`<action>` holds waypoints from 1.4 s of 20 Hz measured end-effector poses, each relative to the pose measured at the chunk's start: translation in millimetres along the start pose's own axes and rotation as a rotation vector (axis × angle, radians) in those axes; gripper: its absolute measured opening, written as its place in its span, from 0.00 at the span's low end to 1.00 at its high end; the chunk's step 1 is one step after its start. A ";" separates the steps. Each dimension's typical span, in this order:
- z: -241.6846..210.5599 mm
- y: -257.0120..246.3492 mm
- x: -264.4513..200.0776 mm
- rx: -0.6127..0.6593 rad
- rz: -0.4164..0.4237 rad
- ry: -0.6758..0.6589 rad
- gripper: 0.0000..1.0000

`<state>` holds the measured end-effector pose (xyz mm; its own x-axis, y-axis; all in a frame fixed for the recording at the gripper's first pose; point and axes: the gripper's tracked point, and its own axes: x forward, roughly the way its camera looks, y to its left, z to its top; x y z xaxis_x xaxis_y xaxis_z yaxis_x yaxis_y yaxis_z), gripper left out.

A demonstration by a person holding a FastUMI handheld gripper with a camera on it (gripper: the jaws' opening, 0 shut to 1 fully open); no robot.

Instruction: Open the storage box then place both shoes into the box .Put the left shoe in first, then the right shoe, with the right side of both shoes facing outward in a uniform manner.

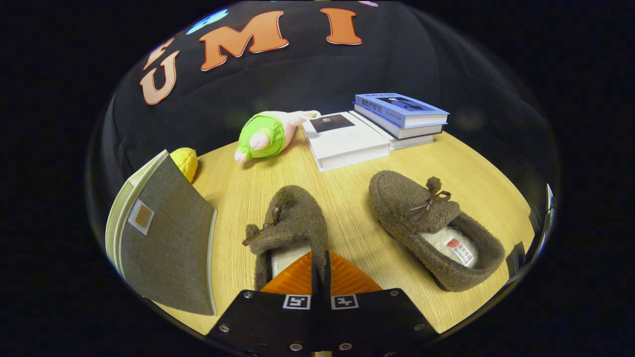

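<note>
Gripper point(320, 270) clenched on the rim of the near shoe point(290, 223), one finger inside, one outside. Second shoe point(434, 228) just right of it on the tabletop point(342, 198). Box point(161, 233) to the left, books point(377, 126) beyond.

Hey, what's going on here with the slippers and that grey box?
A handheld gripper has its fingers closed together on the edge of the nearer brown fuzzy slipper, at its opening. The other slipper lies untouched on the wooden table, off to one side. The grey fabric storage box stands on the other side with its lid up, and neither slipper is in it yet. Beyond them lie a green plush toy and stacked books.
</note>
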<state>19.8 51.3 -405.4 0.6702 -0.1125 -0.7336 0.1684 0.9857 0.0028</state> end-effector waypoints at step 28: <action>46.5 300.1 -87.4 0.116 0.313 0.007 0.01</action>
<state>45.5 351.0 -308.9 0.6972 0.1946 -0.6900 0.0366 0.9515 0.3053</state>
